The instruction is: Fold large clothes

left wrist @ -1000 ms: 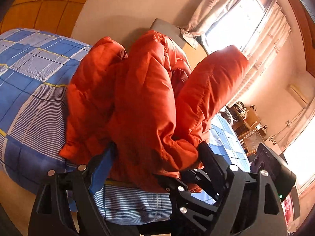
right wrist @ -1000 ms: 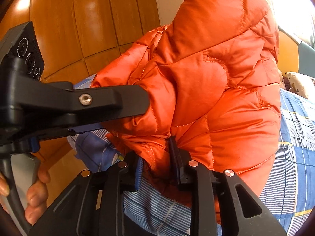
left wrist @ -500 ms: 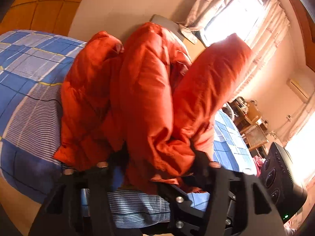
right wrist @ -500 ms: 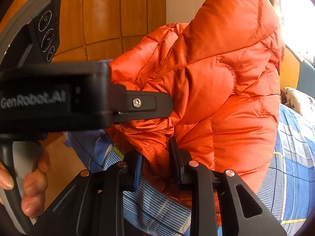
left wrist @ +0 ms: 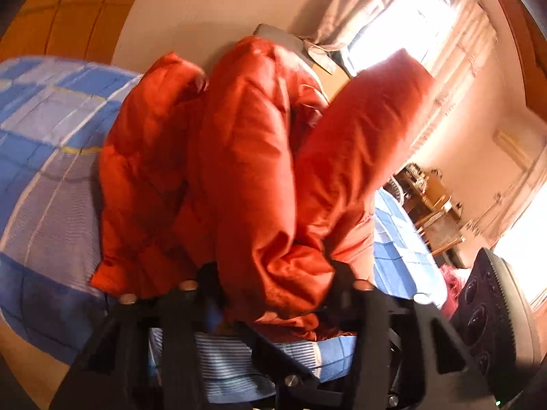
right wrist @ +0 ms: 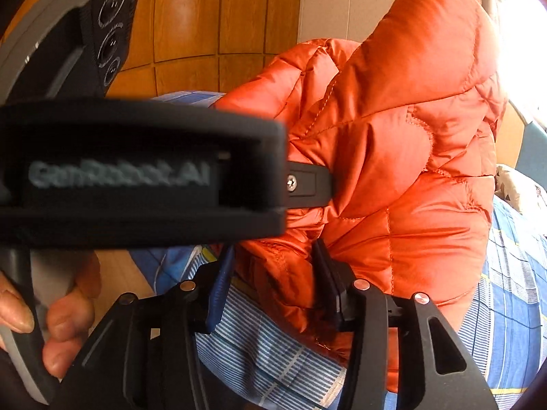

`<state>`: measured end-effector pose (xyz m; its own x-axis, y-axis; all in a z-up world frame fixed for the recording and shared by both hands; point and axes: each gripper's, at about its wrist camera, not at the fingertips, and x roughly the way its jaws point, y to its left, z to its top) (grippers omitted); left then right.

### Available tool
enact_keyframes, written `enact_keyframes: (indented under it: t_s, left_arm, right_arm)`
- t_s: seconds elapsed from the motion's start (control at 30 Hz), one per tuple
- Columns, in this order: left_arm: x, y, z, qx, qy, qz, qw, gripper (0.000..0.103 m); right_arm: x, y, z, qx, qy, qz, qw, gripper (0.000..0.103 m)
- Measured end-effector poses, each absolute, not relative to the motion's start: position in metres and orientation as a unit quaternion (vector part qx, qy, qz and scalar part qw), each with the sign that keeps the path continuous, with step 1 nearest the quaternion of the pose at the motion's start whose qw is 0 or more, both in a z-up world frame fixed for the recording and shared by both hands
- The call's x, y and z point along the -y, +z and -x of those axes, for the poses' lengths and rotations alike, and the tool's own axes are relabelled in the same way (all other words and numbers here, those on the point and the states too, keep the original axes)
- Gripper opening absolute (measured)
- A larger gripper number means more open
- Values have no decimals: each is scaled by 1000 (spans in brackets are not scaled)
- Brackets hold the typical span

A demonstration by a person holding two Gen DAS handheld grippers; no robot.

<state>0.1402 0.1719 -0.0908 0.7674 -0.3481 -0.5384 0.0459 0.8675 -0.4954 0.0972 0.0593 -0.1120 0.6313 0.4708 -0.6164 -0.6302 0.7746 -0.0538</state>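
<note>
An orange quilted puffer jacket (left wrist: 246, 177) lies bunched at the edge of a bed with a blue checked cover (left wrist: 44, 157). My left gripper (left wrist: 273, 283) is shut on a thick fold of the jacket's hem. In the right wrist view the jacket (right wrist: 403, 157) rises in front, and my right gripper (right wrist: 273, 273) is shut on its lower edge. The left gripper's body (right wrist: 136, 171) crosses that view from the left, its finger pressed into the jacket. The two grippers hold the jacket close together.
Wooden wall panels (right wrist: 205, 17) stand behind the bed. A bright window with curtains (left wrist: 410, 34) is at the far right, with a wooden chair and desk (left wrist: 434, 212) beyond the bed. A hand (right wrist: 51, 317) holds the left gripper's handle. Wood floor (left wrist: 20, 358) lies below the bed edge.
My left gripper has closed on the jacket fold and moved nearer the right gripper. The jacket is bunched tighter. The right gripper keeps its hold.
</note>
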Motion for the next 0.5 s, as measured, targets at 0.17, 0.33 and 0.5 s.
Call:
enact_keyframes:
  t_s: [0.17, 0.33, 0.5]
  left_arm:
    - [-185, -98, -140, -313, -115, 247, 910, 18]
    - [-199, -113, -138, -314, -104, 269, 905, 16]
    - [-206, -121, -139, -313, -103, 285, 900, 15]
  right_arm:
    - [-68, -118, -99, -301, 309, 134, 892, 47]
    - [-68, -125, -107, -311, 319, 132, 886, 47]
    - [-68, -123, -113, -325, 330, 115, 879, 47]
